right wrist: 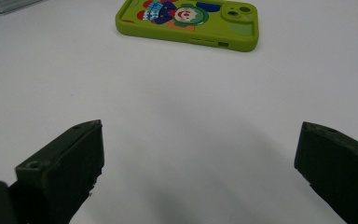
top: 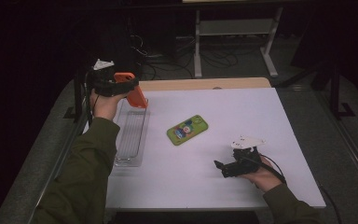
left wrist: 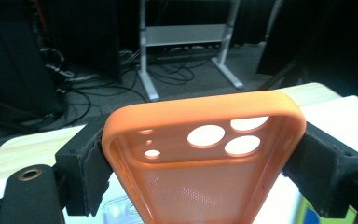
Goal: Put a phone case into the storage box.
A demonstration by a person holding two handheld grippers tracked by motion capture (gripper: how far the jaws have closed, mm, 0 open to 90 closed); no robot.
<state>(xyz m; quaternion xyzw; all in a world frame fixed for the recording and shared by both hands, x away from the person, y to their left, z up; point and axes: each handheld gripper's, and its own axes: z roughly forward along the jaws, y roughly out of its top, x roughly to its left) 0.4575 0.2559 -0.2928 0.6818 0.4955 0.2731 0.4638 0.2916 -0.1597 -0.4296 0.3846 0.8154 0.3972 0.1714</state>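
The left tongs [top: 131,84] are raised above the far left part of the white surface [top: 261,121], and their jaws are clamped on an orange phone case [top: 133,91]. In the left gripper view the jaws' black pads press against the two long sides of the orange phone case [left wrist: 200,154], whose open inner face is turned to the camera, with three large round camera cut-outs and several smaller holes near its far end. In the high view the case hangs tilted, its lower end over the far end of a clear plastic tray [top: 131,137]; whether it touches the tray cannot be told. The tray lies flat along the left edge of the surface, its long axis running away from the person. A green phone case [top: 187,129] with a colourful cartoon print lies flat near the middle of the surface, well apart from the tray and from both tongs. The right tongs [top: 220,168] rest low at the near right part of the surface, pointing left toward the centre. In the right gripper view the jaws stand wide apart with nothing between them but bare white surface, and the green phone case [right wrist: 189,21] lies ahead of them, printed back up, camera cut-out to the right. The person's olive-green sleeves [top: 81,177] enter from the bottom edge of the high view.
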